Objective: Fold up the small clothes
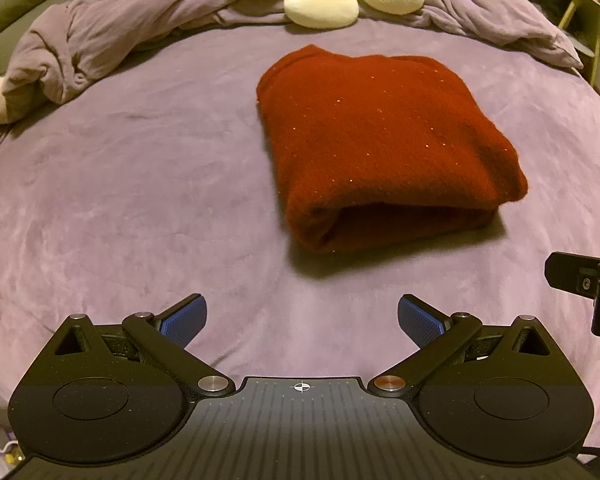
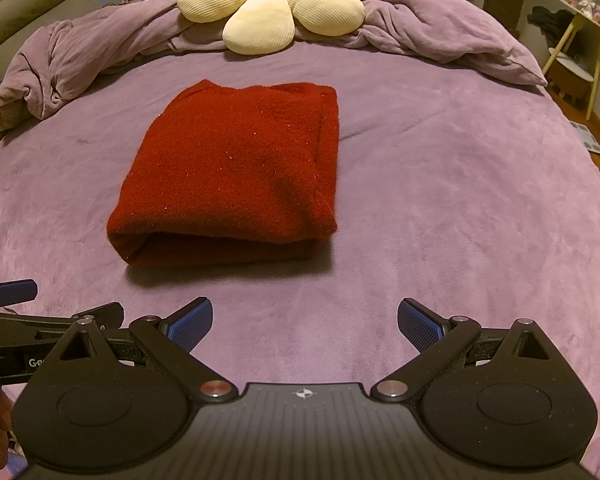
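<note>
Judging the red sweater (image 1: 384,140) folded, keep left gripper (image 1: 302,322) and right gripper (image 2: 305,322) spread apart, empty; retreat toward six o'clock without snagging it.

Deep red sweater (image 1: 384,140) with tiny sparkly flecks, plain purple bedspread (image 1: 140,184) — flower pillow (image 2: 276,4) is ribbed cream with a pink centre, gripper pads (image 2: 190,322) dotted blue.

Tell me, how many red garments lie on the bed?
1. The folded red garment lies alone mid-bed on the purple bedcover, ahead of both open grippers; none other shows.
</note>
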A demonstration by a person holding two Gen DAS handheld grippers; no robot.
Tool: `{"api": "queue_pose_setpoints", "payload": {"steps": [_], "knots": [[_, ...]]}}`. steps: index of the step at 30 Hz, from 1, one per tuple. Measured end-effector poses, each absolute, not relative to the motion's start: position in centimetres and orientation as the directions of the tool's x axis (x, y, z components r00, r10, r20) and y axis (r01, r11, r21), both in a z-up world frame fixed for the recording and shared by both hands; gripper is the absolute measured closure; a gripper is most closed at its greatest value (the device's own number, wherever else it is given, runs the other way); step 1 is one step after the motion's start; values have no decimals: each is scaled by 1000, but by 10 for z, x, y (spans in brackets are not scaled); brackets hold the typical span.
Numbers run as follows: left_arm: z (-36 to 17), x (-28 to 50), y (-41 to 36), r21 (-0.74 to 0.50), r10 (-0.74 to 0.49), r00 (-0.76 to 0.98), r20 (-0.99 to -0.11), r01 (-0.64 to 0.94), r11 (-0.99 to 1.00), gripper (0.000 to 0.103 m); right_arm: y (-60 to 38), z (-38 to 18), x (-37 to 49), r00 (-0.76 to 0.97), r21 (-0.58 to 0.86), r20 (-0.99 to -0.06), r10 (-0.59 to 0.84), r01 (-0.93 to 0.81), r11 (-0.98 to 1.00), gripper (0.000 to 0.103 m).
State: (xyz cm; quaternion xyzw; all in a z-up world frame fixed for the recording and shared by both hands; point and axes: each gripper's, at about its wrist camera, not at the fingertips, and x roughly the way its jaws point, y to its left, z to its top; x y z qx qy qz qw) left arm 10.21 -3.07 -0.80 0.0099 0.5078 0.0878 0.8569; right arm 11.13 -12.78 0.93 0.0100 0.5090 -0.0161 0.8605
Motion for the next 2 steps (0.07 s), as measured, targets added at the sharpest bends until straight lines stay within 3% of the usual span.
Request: {"api": "queue_pose_setpoints", "payload": {"steps": [2], "knots": [[-8, 102, -31, 100, 154, 467, -871, -138, 985, 0, -128, 10, 110, 484, 1, -875, -17, 36, 999, 4]]}}
